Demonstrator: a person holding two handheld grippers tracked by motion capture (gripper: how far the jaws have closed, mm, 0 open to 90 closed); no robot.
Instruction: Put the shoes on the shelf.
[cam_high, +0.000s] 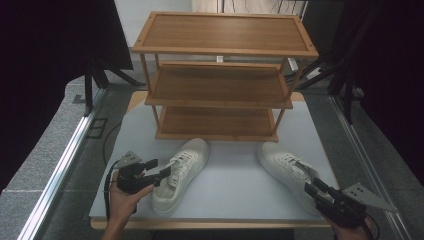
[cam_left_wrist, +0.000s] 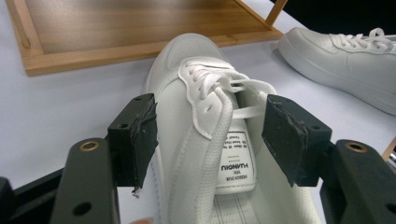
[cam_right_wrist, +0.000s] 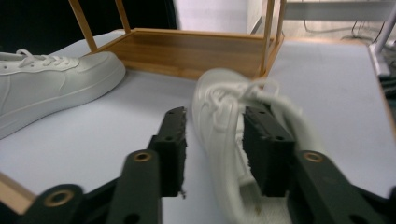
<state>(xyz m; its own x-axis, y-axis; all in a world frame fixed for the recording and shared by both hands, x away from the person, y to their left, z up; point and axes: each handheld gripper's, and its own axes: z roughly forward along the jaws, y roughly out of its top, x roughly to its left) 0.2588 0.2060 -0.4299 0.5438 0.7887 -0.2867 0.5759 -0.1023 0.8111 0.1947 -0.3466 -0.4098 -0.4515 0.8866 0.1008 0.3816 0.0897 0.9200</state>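
I see two white sneakers on the grey table (cam_high: 230, 200), both in front of the three-tier wooden shoe rack (cam_high: 220, 75), toes pointing toward it. Left sneaker (cam_high: 181, 172) sits just off the rack's bottom shelf, toe near its front edge. Left gripper (cam_high: 161, 172) is at that shoe's heel opening, jaws wide apart: in the left gripper view one pad is outside the shoe's side wall and the other over the collar opening by the tongue label, nothing clamped. Right sneaker (cam_high: 290, 172) lies further right, angled. Right gripper (cam_high: 314, 189) is at its heel, jaws parted and straddling the shoe's side wall in the right gripper view; blurred there, so I cannot tell if the pads touch it.
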